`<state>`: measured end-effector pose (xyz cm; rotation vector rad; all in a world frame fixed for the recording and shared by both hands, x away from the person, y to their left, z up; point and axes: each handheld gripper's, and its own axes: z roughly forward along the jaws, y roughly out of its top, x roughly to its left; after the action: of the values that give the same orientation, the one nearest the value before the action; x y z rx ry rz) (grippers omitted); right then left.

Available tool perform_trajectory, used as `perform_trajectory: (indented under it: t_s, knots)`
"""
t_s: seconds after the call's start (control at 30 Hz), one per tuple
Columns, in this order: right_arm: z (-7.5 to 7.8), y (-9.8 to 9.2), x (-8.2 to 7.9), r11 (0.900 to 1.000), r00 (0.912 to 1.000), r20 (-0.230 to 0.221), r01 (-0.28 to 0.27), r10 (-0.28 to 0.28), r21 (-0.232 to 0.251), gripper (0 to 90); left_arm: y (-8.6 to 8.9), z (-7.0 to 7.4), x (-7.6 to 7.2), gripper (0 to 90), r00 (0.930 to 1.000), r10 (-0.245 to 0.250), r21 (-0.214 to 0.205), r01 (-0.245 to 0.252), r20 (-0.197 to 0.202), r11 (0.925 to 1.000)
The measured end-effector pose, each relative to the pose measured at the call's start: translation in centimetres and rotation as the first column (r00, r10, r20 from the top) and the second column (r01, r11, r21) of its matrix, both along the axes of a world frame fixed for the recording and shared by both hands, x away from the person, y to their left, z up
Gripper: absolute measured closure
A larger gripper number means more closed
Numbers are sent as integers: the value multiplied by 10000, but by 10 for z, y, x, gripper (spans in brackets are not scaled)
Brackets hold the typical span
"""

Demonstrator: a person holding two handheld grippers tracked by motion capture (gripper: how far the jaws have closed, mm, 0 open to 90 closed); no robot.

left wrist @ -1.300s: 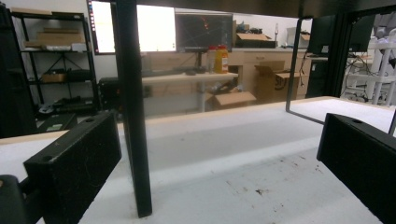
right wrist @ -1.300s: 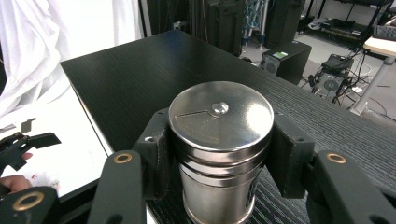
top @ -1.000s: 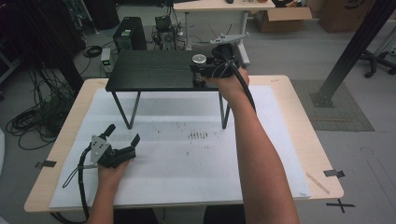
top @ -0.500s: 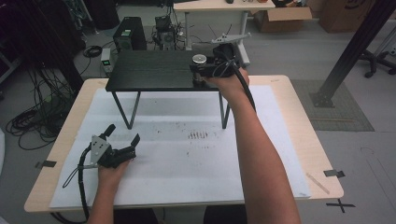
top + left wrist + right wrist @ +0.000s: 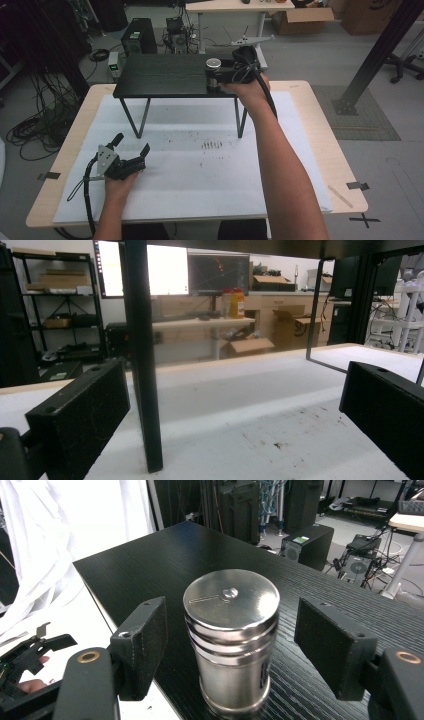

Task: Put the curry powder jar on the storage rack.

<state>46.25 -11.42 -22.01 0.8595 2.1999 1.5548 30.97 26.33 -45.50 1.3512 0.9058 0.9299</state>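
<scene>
Left gripper [image 5: 131,148]: held low over the white sheet [image 5: 200,175] at the near left of the wooden table [image 5: 320,125], jaws spread wide with nothing between them; in the left gripper view a black leg [image 5: 142,365] of the stand rises just ahead of the jaws. Sheet: scattered dark specks near its middle. Black stand [image 5: 165,75]: a low dark-topped table on thin black legs, set at the far edge of the sheet. Metal canister [image 5: 231,640]: a ribbed silver cylinder with a flat lid, upright on the stand's top near its right end. Right gripper [image 5: 212,80]: reached in from the right, level with the stand top, jaws on either side of the canister; they have just been opening, and a clear gap shows between each pad and the canister, so it stands free. Beyond the table: a black computer tower [image 5: 137,35], floor cables, a light desk [image 5: 240,7], and cardboard boxes [image 5: 305,15].
</scene>
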Motion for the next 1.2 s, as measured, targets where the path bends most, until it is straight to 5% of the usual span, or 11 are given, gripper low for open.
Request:
perform_trajectory:
  t_s: [0.5, 1.2]
  knots:
    - [-1, -19, -9, 9975, 9999, -22, -163, 164, 690, 265, 0, 0, 0, 2, 10000, -4, 9, 4, 8, 10000]
    - [3, -37, -35, 9882, 9940, 766, -876, 784, 1257, 213, 0, 0, 0, 2, 10000, -1, 13, 1, 21, 10000]
